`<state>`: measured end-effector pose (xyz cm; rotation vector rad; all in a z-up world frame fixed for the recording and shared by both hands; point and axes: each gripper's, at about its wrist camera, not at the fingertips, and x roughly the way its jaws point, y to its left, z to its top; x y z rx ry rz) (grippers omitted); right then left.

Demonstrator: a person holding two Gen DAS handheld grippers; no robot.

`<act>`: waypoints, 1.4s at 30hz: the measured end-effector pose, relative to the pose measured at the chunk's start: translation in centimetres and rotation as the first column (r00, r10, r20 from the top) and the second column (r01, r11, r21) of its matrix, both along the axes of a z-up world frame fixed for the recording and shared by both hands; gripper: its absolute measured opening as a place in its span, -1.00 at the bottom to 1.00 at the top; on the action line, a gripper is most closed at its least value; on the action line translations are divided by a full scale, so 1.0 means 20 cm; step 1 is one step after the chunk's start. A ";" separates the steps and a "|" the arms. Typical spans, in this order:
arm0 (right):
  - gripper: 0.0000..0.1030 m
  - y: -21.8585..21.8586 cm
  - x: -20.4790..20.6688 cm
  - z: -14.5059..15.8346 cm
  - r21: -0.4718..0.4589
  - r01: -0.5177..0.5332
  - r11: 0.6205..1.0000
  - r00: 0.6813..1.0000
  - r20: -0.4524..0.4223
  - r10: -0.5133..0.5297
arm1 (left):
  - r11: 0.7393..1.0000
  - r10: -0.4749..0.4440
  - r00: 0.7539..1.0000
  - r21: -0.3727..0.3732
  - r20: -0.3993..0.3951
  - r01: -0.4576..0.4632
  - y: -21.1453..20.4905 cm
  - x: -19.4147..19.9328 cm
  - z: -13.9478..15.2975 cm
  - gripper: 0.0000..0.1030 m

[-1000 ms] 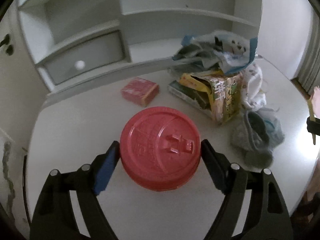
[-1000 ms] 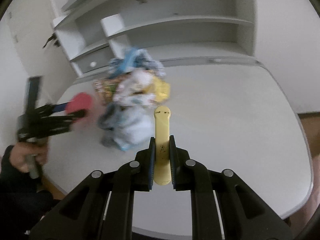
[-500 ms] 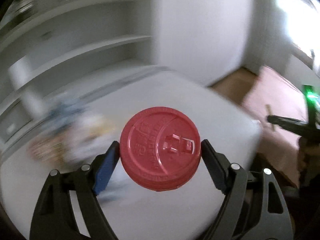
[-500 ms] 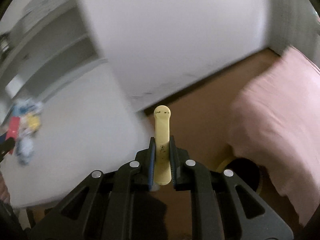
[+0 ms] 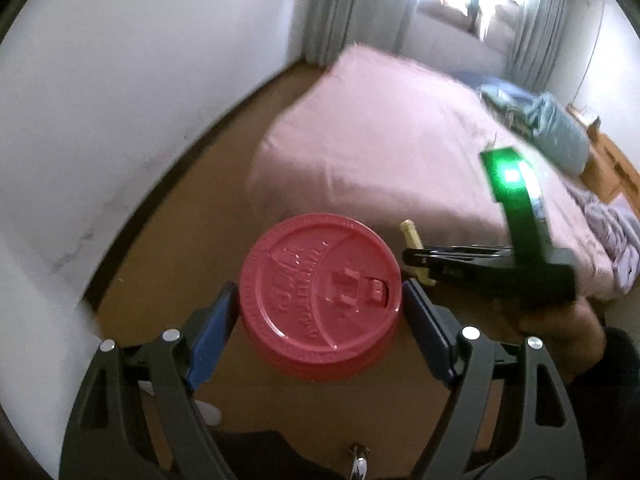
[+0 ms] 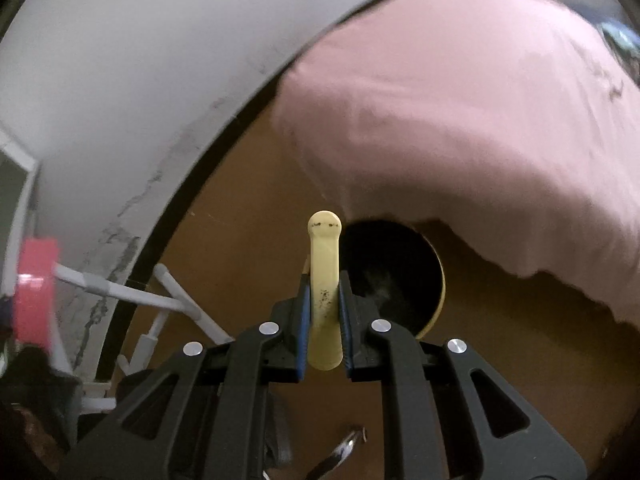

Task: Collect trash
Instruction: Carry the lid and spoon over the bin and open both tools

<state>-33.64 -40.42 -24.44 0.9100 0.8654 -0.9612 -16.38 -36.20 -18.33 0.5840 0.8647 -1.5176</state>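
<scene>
My left gripper (image 5: 320,308) is shut on a red plastic cup lid (image 5: 320,292), held flat between its blue pads above the brown floor. My right gripper (image 6: 324,312) is shut on a flat yellow stick (image 6: 325,276) that points forward. In the right wrist view, a round dark bin with a yellow rim (image 6: 438,280) stands on the floor just beyond the stick, partly under the pink bed cover. The red lid (image 6: 34,284) shows at the left edge there. The right gripper (image 5: 418,262) with its yellow stick (image 5: 412,234) appears right of the lid in the left wrist view.
A bed with a pink cover (image 5: 400,140) fills the right side, with bluish bedding (image 5: 552,124) on it. A white wall (image 5: 120,80) with a dark skirting runs on the left. White tube legs (image 6: 160,300) stand at lower left. A hand (image 5: 560,328) holds the right gripper.
Both grippers have swung away from the white table and shelves toward the floor by the bed. The dark bin has come nearer in the right wrist view. Both grips are unchanged.
</scene>
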 end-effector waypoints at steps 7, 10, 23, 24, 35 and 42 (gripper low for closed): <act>-0.76 -0.07 -0.04 -0.25 0.105 0.016 0.994 1.000 -0.021 -0.014 | 0.992 -0.021 0.998 0.124 -0.054 0.027 -0.25 -0.01 -0.35 0.54; -0.76 -0.10 -0.05 -0.30 0.121 0.020 0.992 1.000 -0.018 -0.017 | 0.989 -0.025 0.998 0.144 -0.061 0.034 -0.28 -0.03 -0.41 0.55; -0.03 -0.15 -0.16 -0.24 0.085 0.107 0.991 0.993 0.036 -0.110 | 0.983 -0.048 0.995 0.172 -0.089 0.063 -0.43 -0.07 -0.51 0.55; 0.02 -0.15 -0.18 -0.22 0.081 0.119 0.990 0.992 0.041 -0.123 | 0.983 -0.054 0.994 0.171 -0.092 0.069 -0.44 -0.08 -0.51 0.56; 0.35 -0.16 -0.31 -0.03 -0.008 0.235 0.972 0.968 0.089 -0.233 | 0.986 -0.065 0.989 0.146 -0.134 0.085 -0.51 -0.11 -0.46 0.81; 0.45 -0.12 -0.27 0.08 -0.049 0.203 0.978 0.974 0.112 -0.196 | 0.994 -0.044 0.997 0.101 -0.058 0.050 -0.38 -0.09 -0.27 0.85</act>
